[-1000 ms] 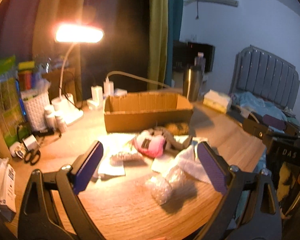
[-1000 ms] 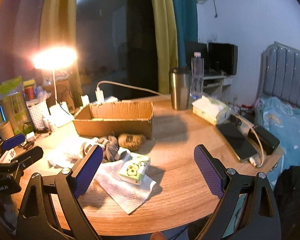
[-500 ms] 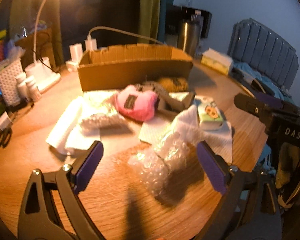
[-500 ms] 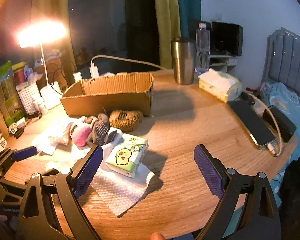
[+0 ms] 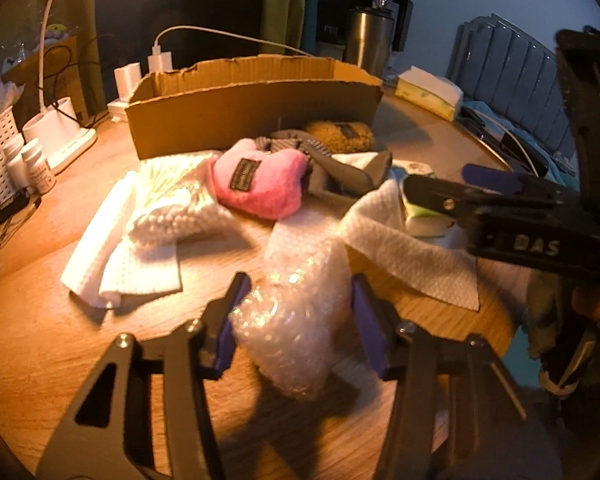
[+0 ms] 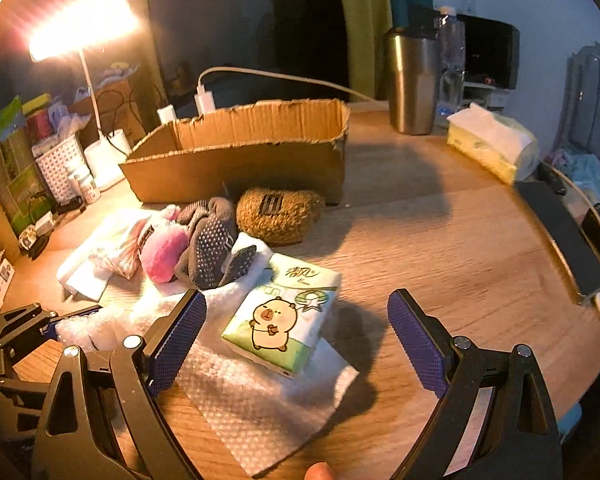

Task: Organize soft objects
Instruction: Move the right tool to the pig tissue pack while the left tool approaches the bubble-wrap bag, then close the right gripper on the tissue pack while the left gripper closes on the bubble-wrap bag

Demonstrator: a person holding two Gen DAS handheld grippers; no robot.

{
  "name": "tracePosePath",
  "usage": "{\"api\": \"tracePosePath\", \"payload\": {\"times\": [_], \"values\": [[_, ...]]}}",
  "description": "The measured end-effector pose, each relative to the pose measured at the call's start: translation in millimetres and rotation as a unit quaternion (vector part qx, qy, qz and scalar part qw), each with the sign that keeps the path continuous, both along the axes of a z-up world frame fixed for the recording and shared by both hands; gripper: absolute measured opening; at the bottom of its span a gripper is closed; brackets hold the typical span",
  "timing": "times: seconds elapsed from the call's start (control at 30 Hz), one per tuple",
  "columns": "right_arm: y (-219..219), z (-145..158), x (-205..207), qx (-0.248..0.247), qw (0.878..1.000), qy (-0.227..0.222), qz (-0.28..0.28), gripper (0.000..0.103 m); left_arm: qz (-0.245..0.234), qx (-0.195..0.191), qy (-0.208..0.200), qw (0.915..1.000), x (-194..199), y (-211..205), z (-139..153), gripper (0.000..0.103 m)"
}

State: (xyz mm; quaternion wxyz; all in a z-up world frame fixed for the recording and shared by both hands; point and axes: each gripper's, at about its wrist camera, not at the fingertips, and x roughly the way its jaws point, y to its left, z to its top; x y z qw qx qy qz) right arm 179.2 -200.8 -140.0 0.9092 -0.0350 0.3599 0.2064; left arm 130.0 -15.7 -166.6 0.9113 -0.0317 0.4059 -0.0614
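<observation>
Bubble wrap [image 5: 296, 328] sits between the closing left gripper [image 5: 296, 320] fingers; right gripper [image 6: 296, 332] fingers, wide apart and narrowing, straddle the tissue pack [image 6: 284, 316]; boxing comes next.

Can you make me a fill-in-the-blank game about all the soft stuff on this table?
1. The left gripper is closing around a wad of ____ wrap.
2. The tissue pack between the right gripper's fingers shows a cartoon ____.
3. The plush toy beside the grey socks is ____.
4. The cardboard box looks ____ inside.

Missing words: bubble; capybara; pink; empty

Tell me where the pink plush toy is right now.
In the left wrist view the pink plush toy lies mid-table, before the cardboard box, between the cotton swab bag and grey socks.
</observation>
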Motion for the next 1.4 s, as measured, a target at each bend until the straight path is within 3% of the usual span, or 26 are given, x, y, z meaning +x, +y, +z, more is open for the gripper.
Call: {"api": "tracePosePath", "payload": {"times": [0.03, 0.1, 0.2, 0.3, 0.37, 0.43, 0.5, 0.6, 0.73, 0.87, 1.27, 1.4], "values": [[2, -2, 2, -0.002, 1.000, 0.004, 0.002, 0.078, 0.000, -0.003, -0.001, 1.0000, 0, 1, 0, 0.048], [5, -6, 5, -0.005, 1.000, 0.013, 0.005, 0.068, 0.003, -0.006, -0.003, 1.0000, -1, 5, 2, 0.046], [6, -10, 8, -0.007, 1.000, 0.022, 0.006, 0.067, 0.007, -0.008, -0.011, 0.9999, -4, 9, 5, 0.046], [8, -8, 6, -0.010, 1.000, 0.019, 0.010, 0.058, 0.009, -0.008, -0.020, 0.9997, -6, 10, 11, 0.045], [9, -7, 5, -0.011, 1.000, 0.016, 0.010, 0.049, 0.010, -0.007, -0.027, 0.9995, -8, 11, 15, 0.045], [8, -4, 3, -0.011, 1.000, 0.009, 0.007, 0.033, 0.012, -0.007, -0.034, 0.9993, -10, 12, 19, 0.045], [5, 0, 2, -0.010, 1.000, 0.002, 0.001, 0.026, 0.015, -0.007, -0.043, 0.9990, -11, 14, 25, 0.045], [2, 2, 2, -0.014, 1.000, 0.002, -0.005, 0.026, 0.016, -0.006, -0.052, 0.9985, -14, 15, 31, 0.045], [2, -1, 4, -0.010, 1.000, 0.019, -0.010, 0.056, 0.021, -0.007, -0.060, 0.9979, -17, 17, 36, 0.045], [9, -7, 6, -0.007, 0.999, 0.036, -0.001, 0.056, 0.029, -0.009, -0.065, 0.9974, -20, 23, 39, 0.045], [20, -10, 2, -0.047, 0.999, 0.010, 0.013, 0.056, 0.033, -0.011, -0.079, 0.9963, -22, 25, 46, 0.045], [17, -9, 3, -0.038, 0.999, 0.029, 0.012, 0.057, 0.034, -0.010, -0.080, 0.9962, -21, 23, 47, 0.045]]}}
